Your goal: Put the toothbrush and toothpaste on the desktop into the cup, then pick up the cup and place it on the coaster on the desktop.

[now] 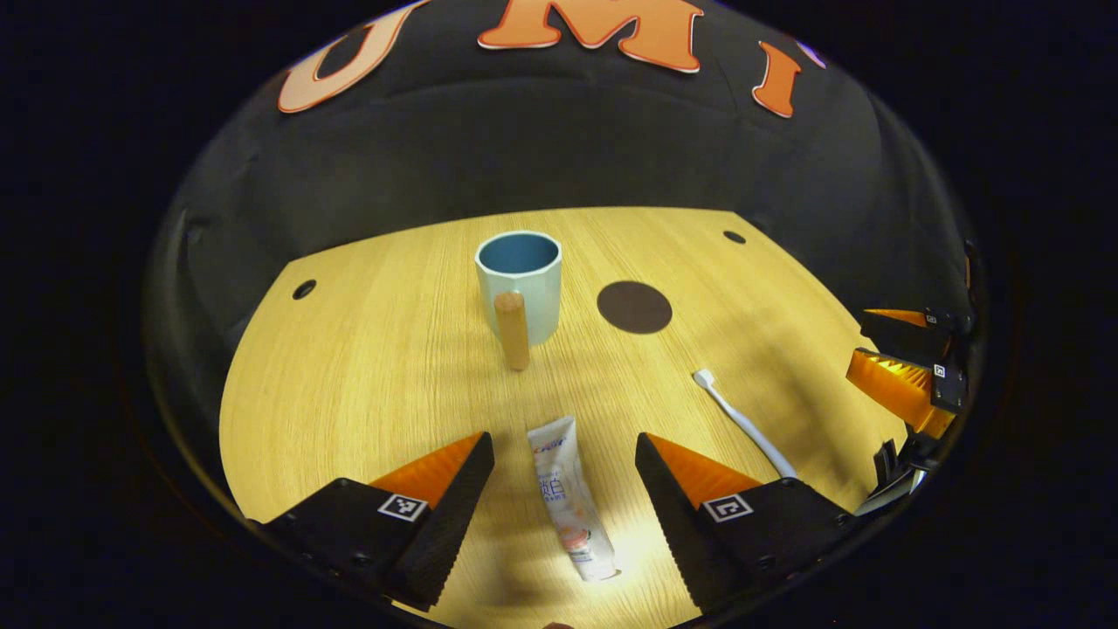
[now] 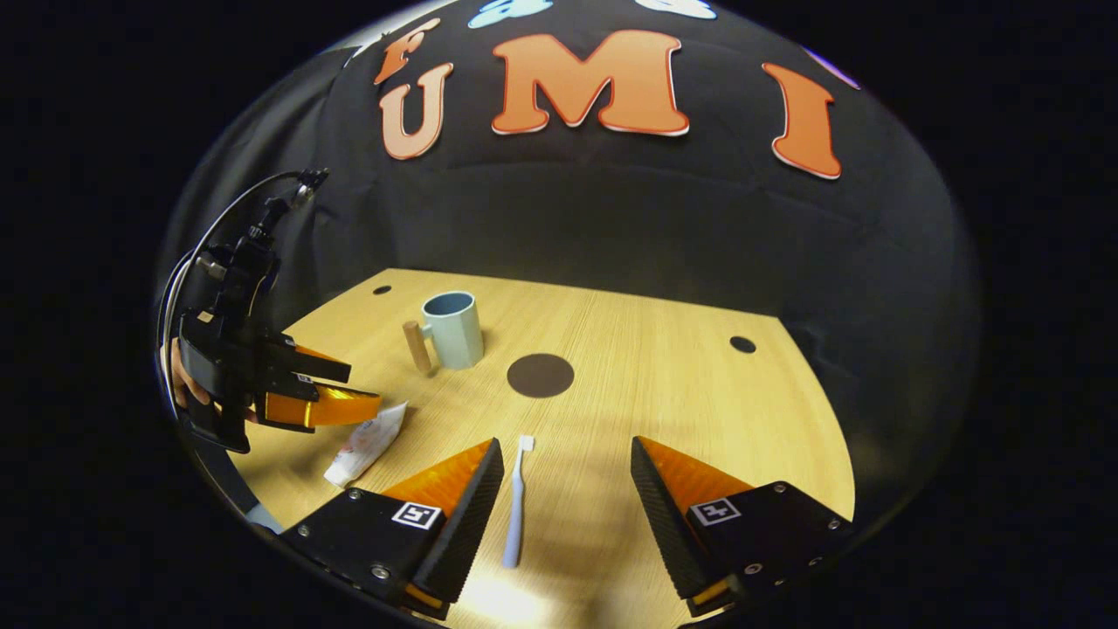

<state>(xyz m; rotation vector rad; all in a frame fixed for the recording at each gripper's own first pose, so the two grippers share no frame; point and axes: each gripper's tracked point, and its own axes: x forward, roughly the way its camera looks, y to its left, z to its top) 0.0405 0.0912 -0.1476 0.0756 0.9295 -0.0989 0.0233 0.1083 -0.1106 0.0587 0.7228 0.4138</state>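
1. Pale wood-grain table (image 1: 367, 367). Near the middle of its far edge stands a light-blue faceted ceramic cup (image 1: 519, 284), upright and empty, its wooden peg handle turned toward the near edge.
2. Dark round flat coaster (image 1: 634, 307) lies just beside the cup, apart from it, bare.
3. White squeeze tube of toothpaste (image 1: 568, 498) lies flat by the near edge, between the fingers of the left gripper (image 1: 563, 459); fingers spread wide, touching nothing.
4. White slim plastic toothbrush (image 2: 515, 502) lies flat toward the near edge, head pointing at the coaster, between the spread fingers of the right gripper (image 2: 566, 463); no contact.
5. Step, as I judge it: the very first, both pickups lined up, nothing in the cup yet.
6. Next move calls for lowering onto the tube or brush, pinching across its width, then tipping it upright over the cup's mouth.
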